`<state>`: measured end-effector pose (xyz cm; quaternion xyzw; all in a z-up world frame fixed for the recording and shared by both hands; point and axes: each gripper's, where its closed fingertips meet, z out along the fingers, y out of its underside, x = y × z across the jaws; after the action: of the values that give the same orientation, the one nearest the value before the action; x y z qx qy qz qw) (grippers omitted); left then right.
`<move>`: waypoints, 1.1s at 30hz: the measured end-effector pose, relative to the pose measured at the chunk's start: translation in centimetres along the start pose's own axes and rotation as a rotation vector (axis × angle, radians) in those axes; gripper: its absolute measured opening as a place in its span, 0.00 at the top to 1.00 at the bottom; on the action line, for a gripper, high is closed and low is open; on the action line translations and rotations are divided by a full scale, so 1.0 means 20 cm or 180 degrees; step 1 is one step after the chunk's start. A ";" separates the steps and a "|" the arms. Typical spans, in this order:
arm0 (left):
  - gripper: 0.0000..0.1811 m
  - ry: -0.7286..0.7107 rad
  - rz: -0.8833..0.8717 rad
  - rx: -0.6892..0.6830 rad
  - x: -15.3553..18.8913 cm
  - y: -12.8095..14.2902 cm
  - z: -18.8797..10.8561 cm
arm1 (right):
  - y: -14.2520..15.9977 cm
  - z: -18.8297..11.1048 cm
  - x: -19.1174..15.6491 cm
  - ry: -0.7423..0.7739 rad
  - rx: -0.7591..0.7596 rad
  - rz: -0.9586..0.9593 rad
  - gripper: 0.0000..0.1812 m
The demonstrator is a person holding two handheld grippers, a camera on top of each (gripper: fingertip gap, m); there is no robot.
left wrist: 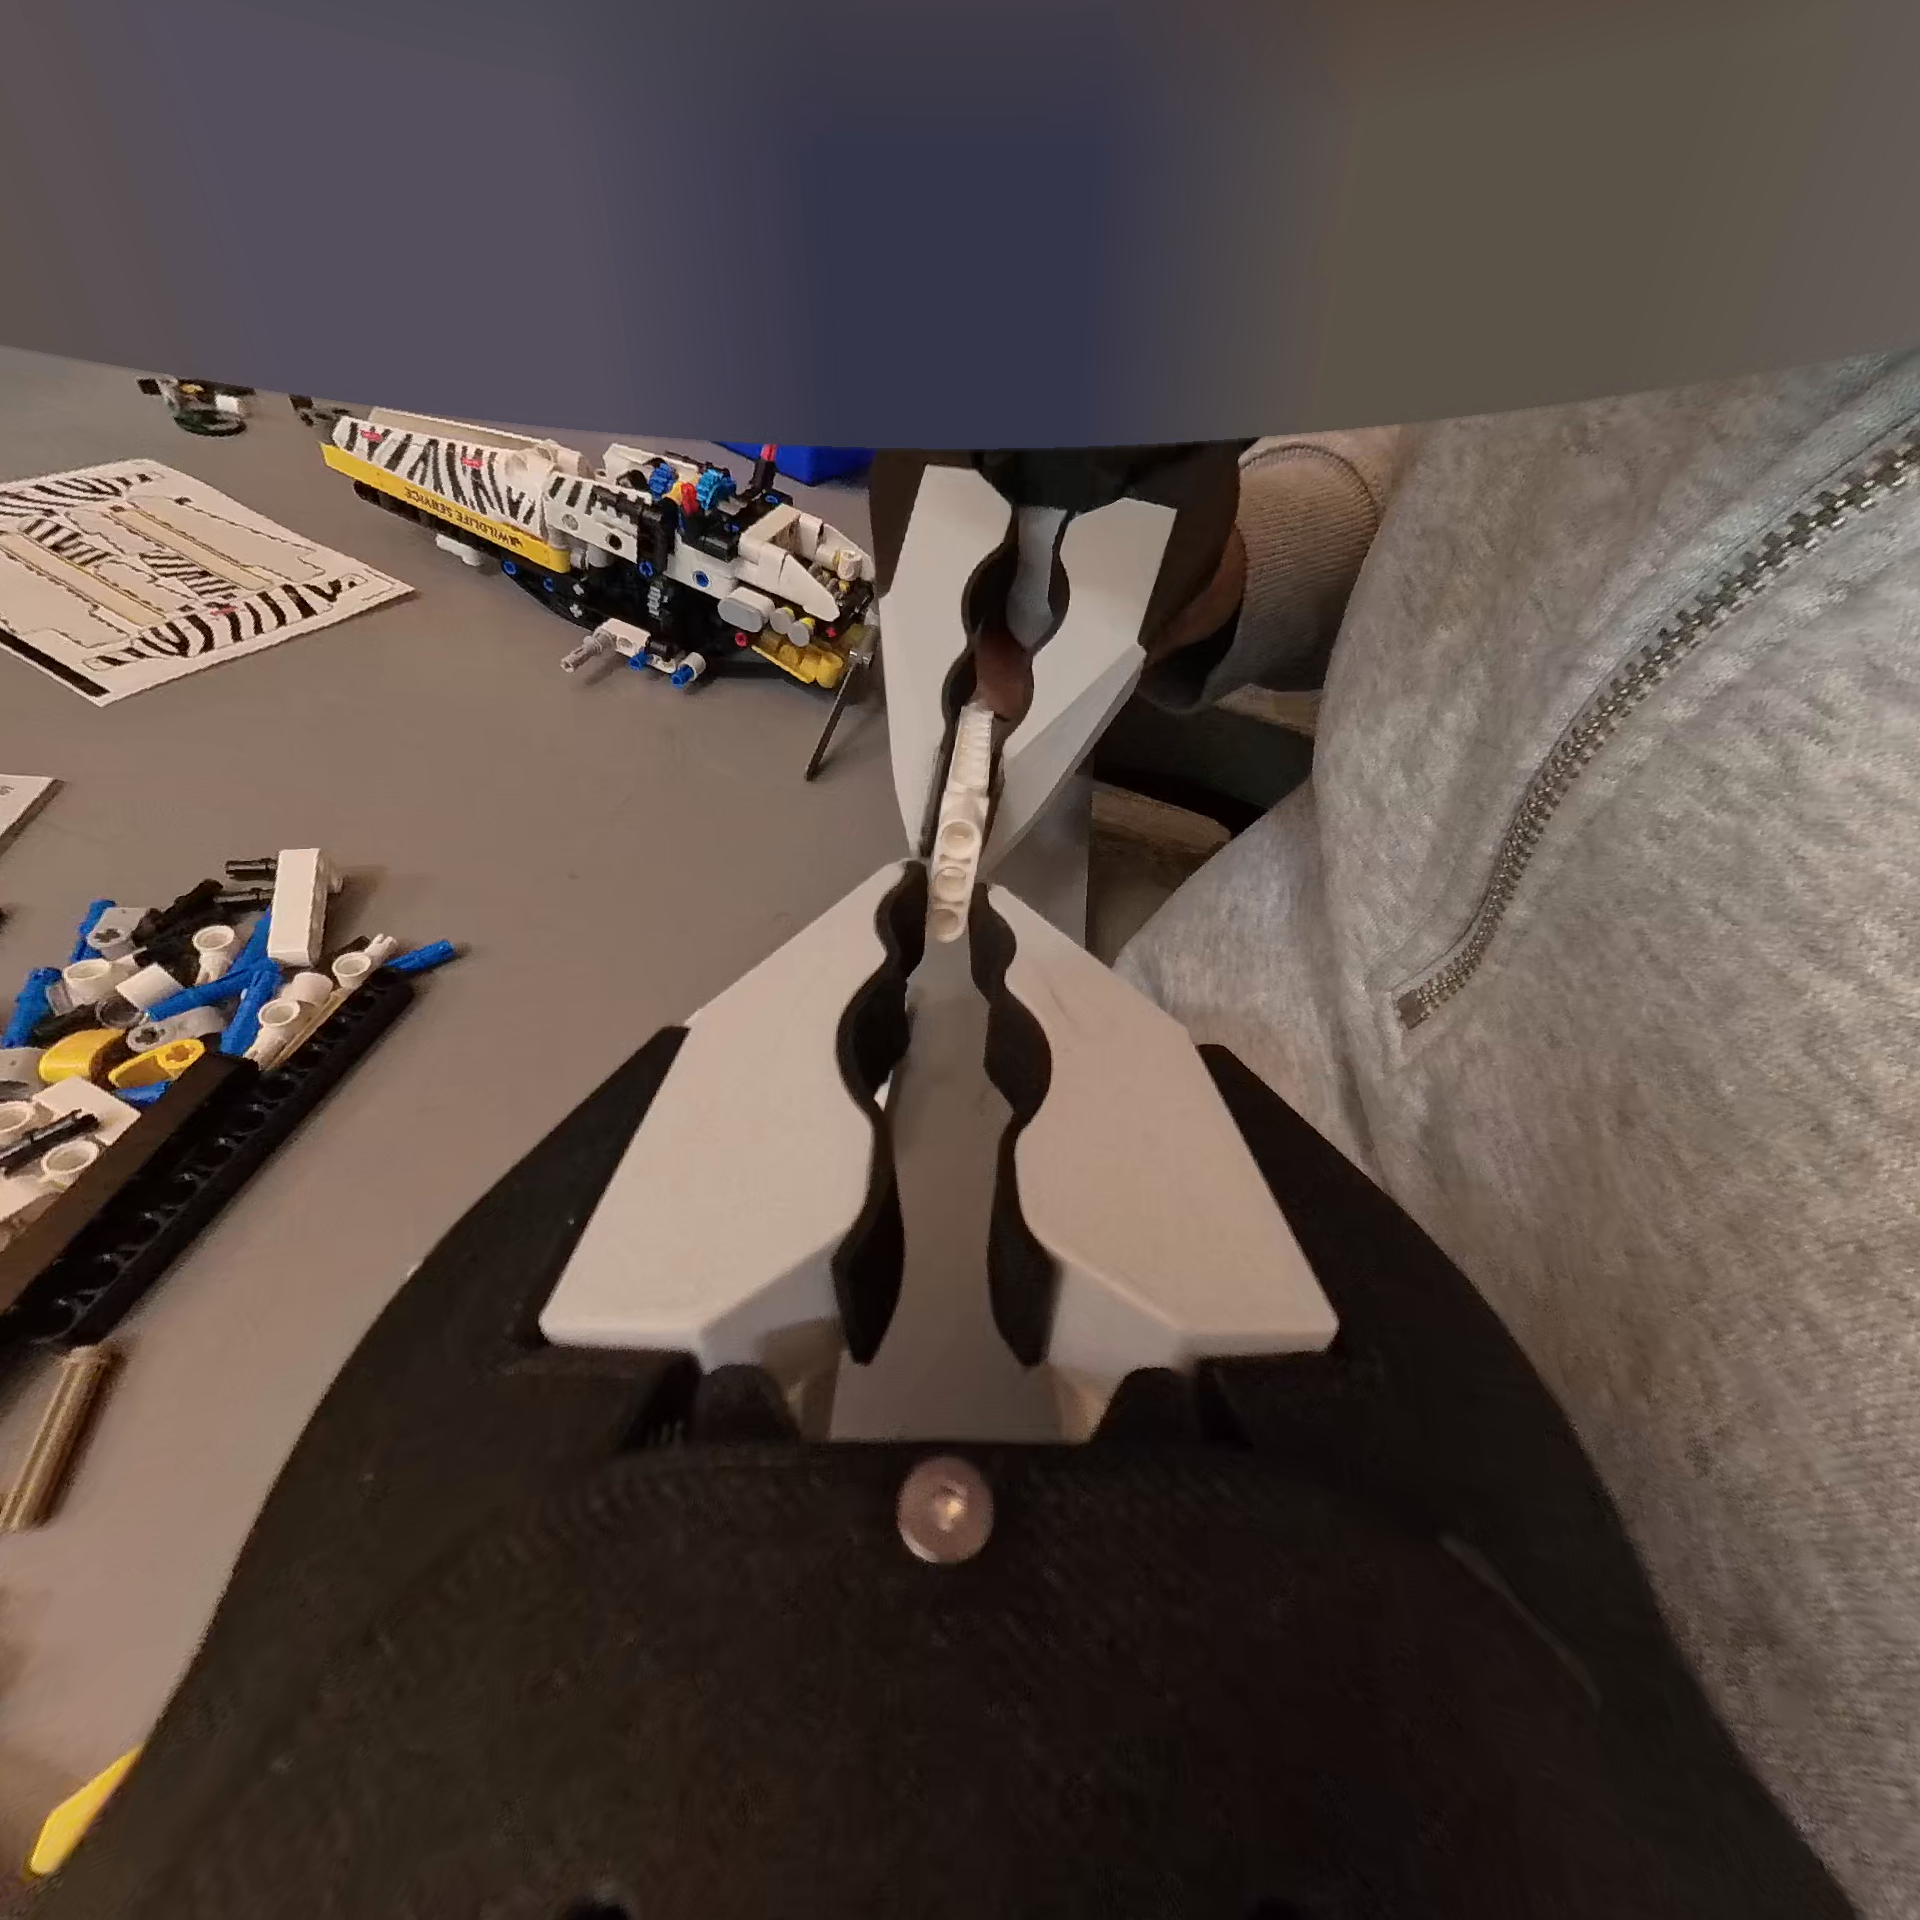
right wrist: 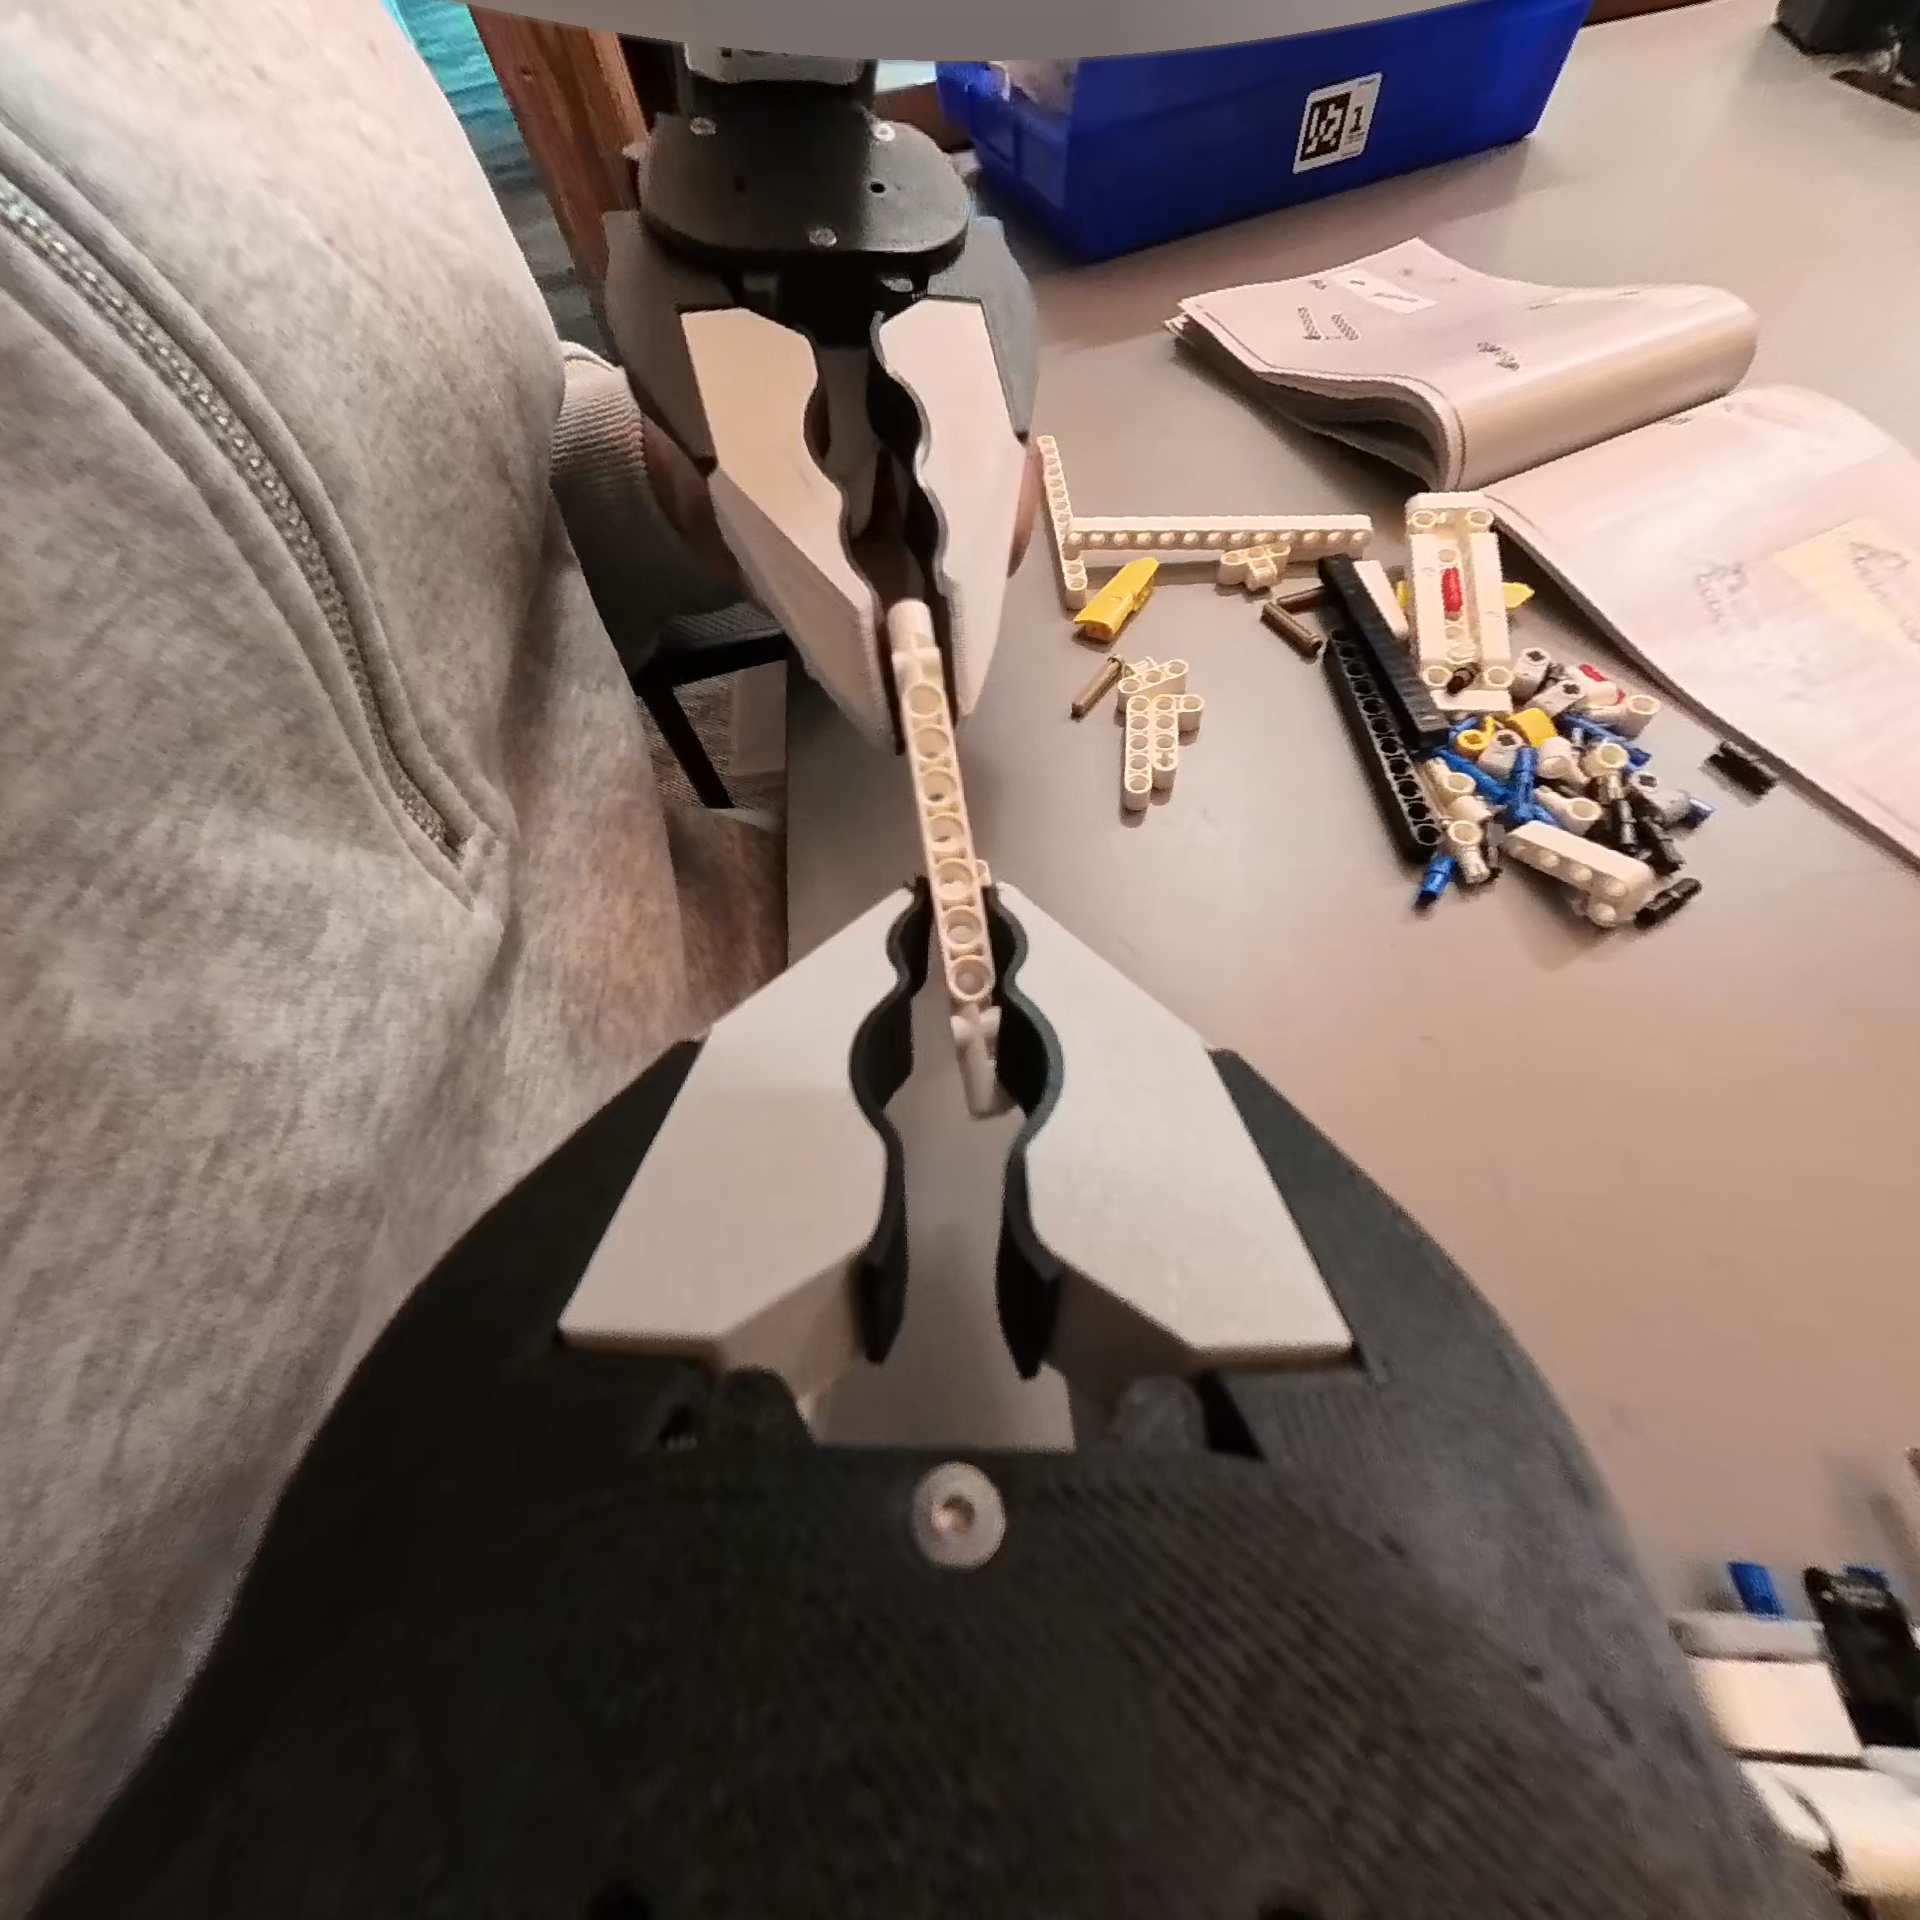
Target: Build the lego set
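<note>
Two grippers meet tip to tip over the table edge, in front of the person's grey zipped jacket (left wrist: 1558,935), both clamped on one white holed beam (right wrist: 940,831). Seen from the right wrist, the right gripper (right wrist: 961,914) pinches the beam's near end between its wavy black pads, and the left gripper (right wrist: 920,665) bites the far end. The left wrist view shows the reverse, with the left gripper (left wrist: 951,904) nearest and the right gripper (left wrist: 971,748) beyond.

Because each holds only a short end, I judge a twist or pull by either could lever the beam out, dropping it off the table (left wrist: 623,831).

Farther off lie the loose parts pile (right wrist: 1538,769), an L-shaped white beam (right wrist: 1195,535), the open instruction booklet (right wrist: 1714,540), the zebra-striped helicopter model (left wrist: 623,540) and a sticker sheet (left wrist: 177,571).
</note>
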<state>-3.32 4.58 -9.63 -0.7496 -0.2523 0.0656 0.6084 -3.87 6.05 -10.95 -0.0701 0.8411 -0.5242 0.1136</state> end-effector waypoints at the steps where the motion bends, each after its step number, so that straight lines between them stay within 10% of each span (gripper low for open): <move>1: 0.97 0.0002 -0.0011 -0.0024 0.00 0.01 0.00 | 0.00 0.00 0.00 0.0009 -0.0018 -0.0017 0.96; 33: 0.95 -0.0227 -0.0097 -0.0795 -0.05 0.19 -0.01 | 0.15 0.08 0.03 0.0006 -0.1108 -0.0694 0.97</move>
<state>-3.03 3.47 -13.34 -0.8128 -0.2913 0.0511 0.5019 -4.10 5.77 -14.35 -0.1788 0.9065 -0.3802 0.0415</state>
